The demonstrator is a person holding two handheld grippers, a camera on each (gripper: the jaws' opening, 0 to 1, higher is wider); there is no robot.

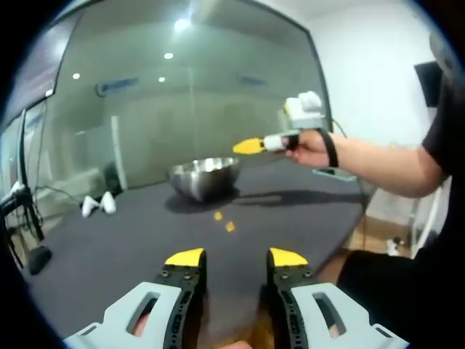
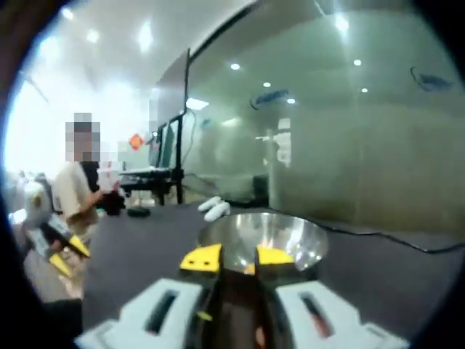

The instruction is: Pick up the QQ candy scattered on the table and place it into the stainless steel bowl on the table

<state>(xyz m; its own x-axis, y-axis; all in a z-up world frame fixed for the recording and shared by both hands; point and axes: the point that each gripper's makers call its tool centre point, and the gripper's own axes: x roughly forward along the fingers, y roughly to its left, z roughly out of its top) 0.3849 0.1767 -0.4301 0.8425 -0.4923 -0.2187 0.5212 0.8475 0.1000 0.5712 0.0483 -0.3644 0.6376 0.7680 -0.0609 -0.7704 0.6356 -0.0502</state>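
No brand or label can be read; blue lettering on the glass wall (image 1: 182, 94) is too blurred to make out. The left claw (image 1: 236, 257) hangs released above the dark counter (image 1: 109, 247), jaws apart and holding nothing. Two QQ candy pieces (image 1: 224, 221) lie on the counter just in front of the stainless steel bowl (image 1: 205, 177). In the left gripper view, the right claw (image 1: 248, 146) is held out level by a hand (image 1: 309, 147) above and beside the bowl. In the right gripper view its jaws hover at the bowl's near rim, slightly apart; whether they grip a candy I cannot tell. White objects (image 1: 97, 204) lie beyond.
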